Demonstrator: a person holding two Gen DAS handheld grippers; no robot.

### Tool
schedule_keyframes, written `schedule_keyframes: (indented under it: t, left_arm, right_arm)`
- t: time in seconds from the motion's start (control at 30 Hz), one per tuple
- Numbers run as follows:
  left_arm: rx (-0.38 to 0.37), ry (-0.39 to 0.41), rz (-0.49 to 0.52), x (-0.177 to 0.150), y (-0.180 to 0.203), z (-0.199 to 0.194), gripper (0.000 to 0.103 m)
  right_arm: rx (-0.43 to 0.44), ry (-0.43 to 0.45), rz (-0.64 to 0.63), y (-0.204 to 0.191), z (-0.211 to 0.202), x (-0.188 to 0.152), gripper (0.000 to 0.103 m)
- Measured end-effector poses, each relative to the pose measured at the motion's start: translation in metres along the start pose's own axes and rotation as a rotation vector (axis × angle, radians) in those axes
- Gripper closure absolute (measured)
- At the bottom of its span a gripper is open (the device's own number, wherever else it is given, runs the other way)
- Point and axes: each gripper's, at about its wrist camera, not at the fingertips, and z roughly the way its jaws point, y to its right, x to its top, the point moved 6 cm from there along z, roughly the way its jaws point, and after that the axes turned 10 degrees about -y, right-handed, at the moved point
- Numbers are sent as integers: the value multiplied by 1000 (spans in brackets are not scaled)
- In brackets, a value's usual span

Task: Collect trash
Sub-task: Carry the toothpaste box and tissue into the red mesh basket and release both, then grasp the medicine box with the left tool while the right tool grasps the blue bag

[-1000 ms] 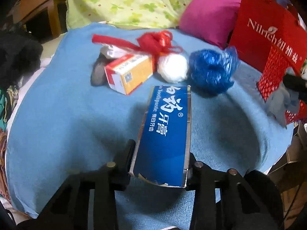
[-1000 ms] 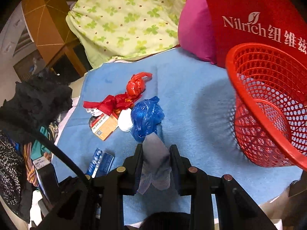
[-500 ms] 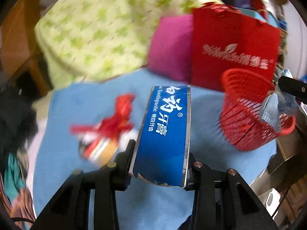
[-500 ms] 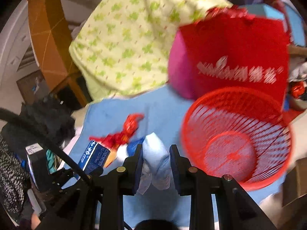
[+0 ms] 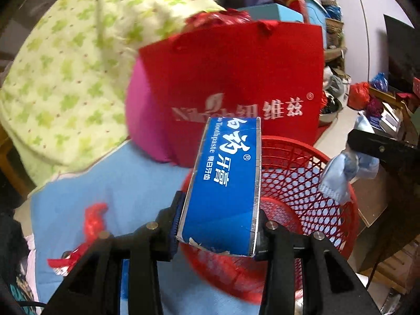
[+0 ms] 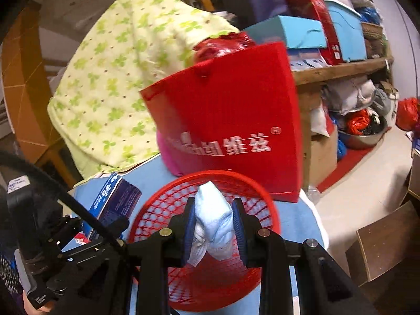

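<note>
My left gripper point(image 5: 218, 225) is shut on a blue toothpaste box point(image 5: 225, 183) and holds it over the near rim of the red mesh basket point(image 5: 294, 210). My right gripper point(image 6: 213, 223) is shut on a crumpled light-blue face mask point(image 6: 213, 220) and holds it above the same basket point(image 6: 168, 207). The mask also shows in the left wrist view point(image 5: 341, 176), over the basket's right rim. The toothpaste box shows in the right wrist view point(image 6: 113, 199), left of the basket. Red ribbon trash point(image 5: 92, 220) lies on the blue cloth at left.
A red paper bag point(image 5: 236, 78) and a pink cushion point(image 5: 147, 120) stand right behind the basket. A green-patterned quilt point(image 5: 65, 78) lies at the back left. Cluttered boxes and a shelf point(image 6: 341, 65) are at the right, with a brown cabinet point(image 6: 386, 239) beside the bed.
Both grippers swung right from the trash pile to the red basket, carrying the toothpaste box and the mask. They now hang over the basket.
</note>
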Motion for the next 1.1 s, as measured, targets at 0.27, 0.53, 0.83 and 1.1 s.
schedule_keyframes:
  t: [0.27,0.53,0.83,1.1]
  left_arm:
    - [7,-61,0,-2,1,25,47]
    - [108,5,-18,-5,-28,0,34]
    - [254,64,-103,-34,-94,-62,33]
    - [323,55,-200,-68,-148,-92,33]
  right_arm:
    - [39,-72,34,25,30,-4,69]
    - [116,-16,51,8,24,-7,31]
    - [165,64,-37,-46,-14,-5,31]
    - [229,54,-138,-115,-23,-16,31]
